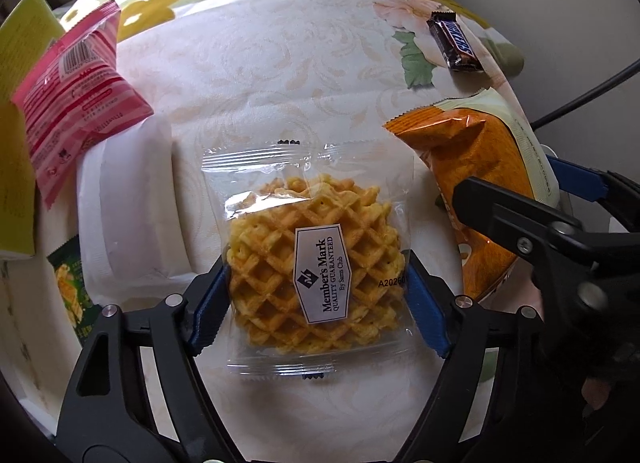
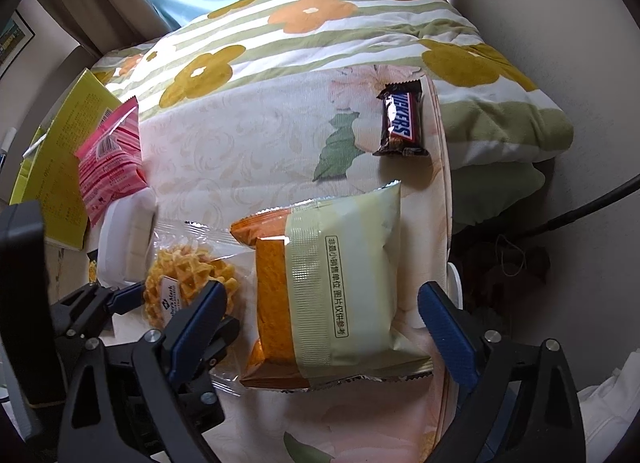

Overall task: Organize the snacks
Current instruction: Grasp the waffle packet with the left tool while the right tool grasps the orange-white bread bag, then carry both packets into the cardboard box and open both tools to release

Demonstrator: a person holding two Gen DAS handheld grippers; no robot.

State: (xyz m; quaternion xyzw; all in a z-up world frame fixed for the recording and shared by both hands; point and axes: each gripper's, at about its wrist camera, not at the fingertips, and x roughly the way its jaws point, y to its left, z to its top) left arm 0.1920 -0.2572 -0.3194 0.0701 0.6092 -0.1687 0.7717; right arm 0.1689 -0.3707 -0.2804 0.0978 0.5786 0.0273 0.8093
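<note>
A clear packet holding a round waffle [image 1: 316,271] lies flat on the cream bedcover [image 1: 260,75]. My left gripper [image 1: 320,307] points down over it, its blue pads touching the packet's left and right sides. In the right wrist view the same waffle packet [image 2: 184,279] shows with the left gripper's fingers [image 2: 124,295] around it. To its right lies an orange and cream snack bag [image 2: 340,283]. My right gripper [image 2: 320,319] straddles that bag, open, with a gap on each side. A Snickers bar [image 2: 400,123] lies farther back.
A pink packet [image 1: 76,103] leans on a yellow box [image 1: 16,123] at the left, above a white container [image 1: 128,203] and a green packet [image 1: 70,291]. A flowered quilt [image 2: 320,23] is bunched at the back. The bed's edge [image 2: 446,203] drops off at the right.
</note>
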